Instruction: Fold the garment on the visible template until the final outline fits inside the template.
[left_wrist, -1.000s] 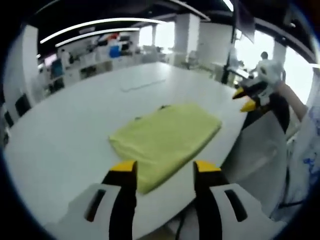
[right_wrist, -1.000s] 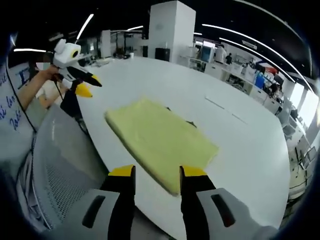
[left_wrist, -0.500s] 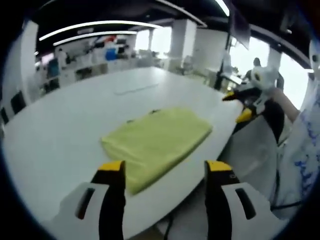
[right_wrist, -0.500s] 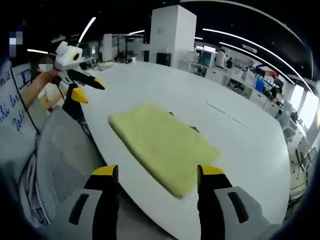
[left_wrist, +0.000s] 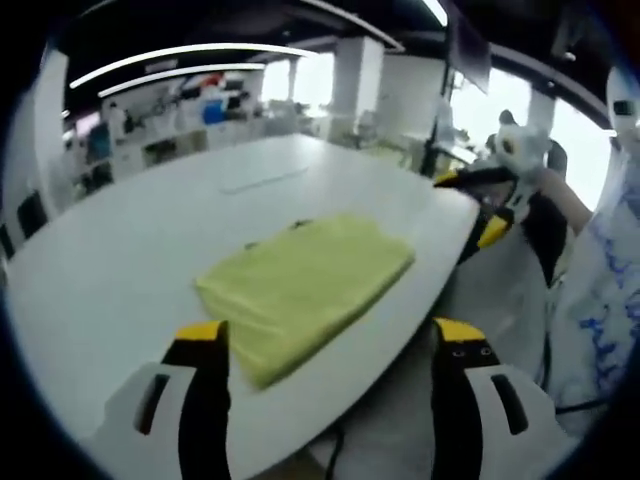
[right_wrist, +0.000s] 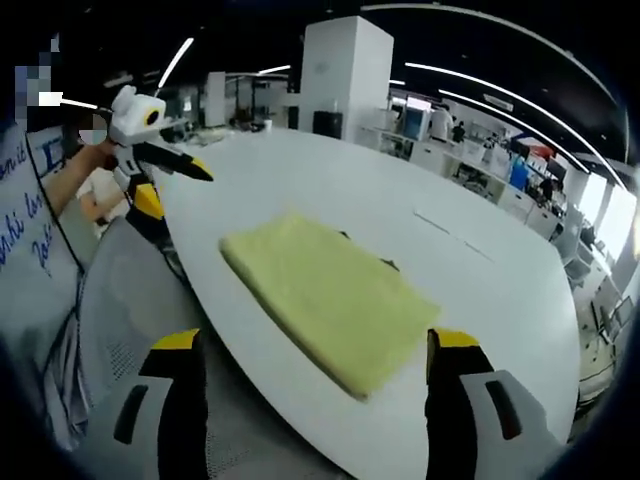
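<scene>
Since 1.0 s ago: both pairs of jaws have spread wide and both cameras have backed off slightly. Left gripper (left_wrist: 325, 345) released, empty; right gripper (right_wrist: 320, 352) released, empty. Yellow garment (left_wrist: 300, 285) lies folded flat near the counter (left_wrist: 120, 250) edge, at 12 o'clock from each gripper and apart from both. In the right gripper view its long axis runs 10 to 4 o'clock. Template hidden; a dark mark shows at the garment's far edge. Neither gripper clearly nearer; path unobstructed. Fold appears finished.

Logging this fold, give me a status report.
Left claw open, right claw open, both empty. Yellow garment folded flat on white table. Nothing blocking.
</scene>
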